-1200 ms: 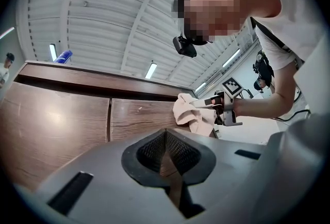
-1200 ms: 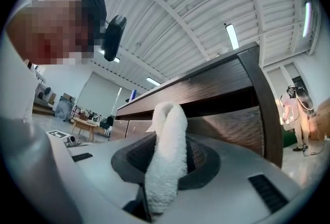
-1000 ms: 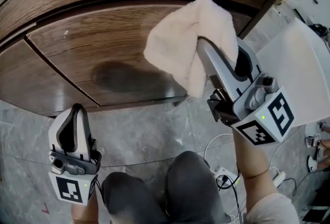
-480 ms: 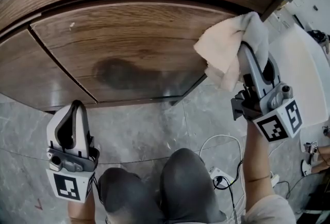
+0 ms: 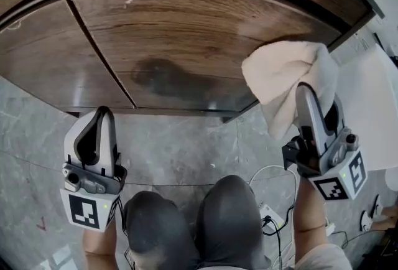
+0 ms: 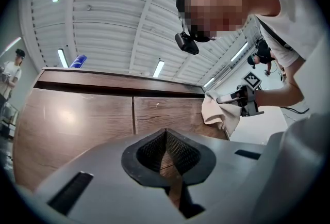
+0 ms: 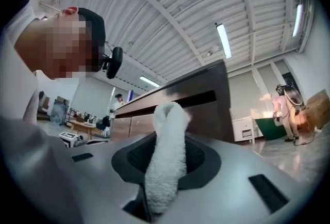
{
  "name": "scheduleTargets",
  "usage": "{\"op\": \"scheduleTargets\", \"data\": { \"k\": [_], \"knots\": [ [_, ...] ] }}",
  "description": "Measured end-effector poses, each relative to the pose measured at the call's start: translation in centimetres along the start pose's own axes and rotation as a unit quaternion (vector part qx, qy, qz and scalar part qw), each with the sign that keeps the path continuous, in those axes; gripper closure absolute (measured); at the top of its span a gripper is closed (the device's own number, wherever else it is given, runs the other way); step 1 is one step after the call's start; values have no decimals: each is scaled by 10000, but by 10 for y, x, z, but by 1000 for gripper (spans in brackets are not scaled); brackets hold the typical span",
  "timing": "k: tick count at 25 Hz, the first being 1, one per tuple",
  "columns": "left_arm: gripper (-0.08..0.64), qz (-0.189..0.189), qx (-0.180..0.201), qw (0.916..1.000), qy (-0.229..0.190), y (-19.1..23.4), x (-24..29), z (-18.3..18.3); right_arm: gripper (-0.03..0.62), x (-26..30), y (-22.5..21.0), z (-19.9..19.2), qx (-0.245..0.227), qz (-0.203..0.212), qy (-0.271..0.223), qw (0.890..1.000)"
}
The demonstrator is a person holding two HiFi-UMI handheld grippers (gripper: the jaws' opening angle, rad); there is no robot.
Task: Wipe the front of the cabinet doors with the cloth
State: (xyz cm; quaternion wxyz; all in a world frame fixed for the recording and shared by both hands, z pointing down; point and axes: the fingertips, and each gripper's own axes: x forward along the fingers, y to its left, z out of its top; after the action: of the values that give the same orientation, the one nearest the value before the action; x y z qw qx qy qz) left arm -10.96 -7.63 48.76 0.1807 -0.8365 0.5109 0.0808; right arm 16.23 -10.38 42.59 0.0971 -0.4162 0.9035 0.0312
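Note:
Two wood-grain cabinet doors fill the top of the head view, the left door (image 5: 37, 57) and the right door (image 5: 186, 26). A cream cloth (image 5: 286, 73) lies against the lower right corner of the right door, with my right gripper (image 5: 308, 97) shut on it. The right gripper view shows the cloth (image 7: 167, 156) pinched between the jaws. My left gripper (image 5: 99, 116) is held low, in front of the seam between the doors and apart from them, shut and empty. The left gripper view shows the cloth (image 6: 219, 112) at the right door's (image 6: 165, 114) edge.
A dark patch (image 5: 161, 76) marks the middle of the right door. A white unit (image 5: 373, 94) stands just right of the cabinet. Cables and a power strip (image 5: 273, 213) lie on the grey floor beside my knees (image 5: 186, 225). A blue can (image 6: 77, 61) stands on the cabinet top.
My right gripper has carried the cloth from the right door's upper middle across to its right edge, then down to the lower right corner. The left gripper has stayed low.

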Motion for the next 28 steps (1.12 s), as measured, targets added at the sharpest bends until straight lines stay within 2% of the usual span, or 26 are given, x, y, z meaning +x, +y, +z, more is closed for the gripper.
{"op": "scheduleTargets", "data": {
  "k": [4,8,13,18,23,28],
  "knots": [
    [543,239,-10,9997,58,14,-14,-4,485,31,60,-26,120,817,53,9966],
    [543,264,-6,9994,232,19,-35,-16,485,80,118,-62,111,1573,130,9874],
    [543,472,62,9987,156,34,-48,-13,485,145,174,-98,-138,2084,273,9776],
    [543,470,75,9988,132,40,-61,-12,485,174,188,-108,-249,2121,391,9761],
    [543,473,65,9988,114,41,-63,-15,485,187,171,-124,-253,1810,528,9817],
    [542,327,44,9993,154,31,-57,-19,485,181,156,-125,-212,1632,548,9848]
  ]
}}
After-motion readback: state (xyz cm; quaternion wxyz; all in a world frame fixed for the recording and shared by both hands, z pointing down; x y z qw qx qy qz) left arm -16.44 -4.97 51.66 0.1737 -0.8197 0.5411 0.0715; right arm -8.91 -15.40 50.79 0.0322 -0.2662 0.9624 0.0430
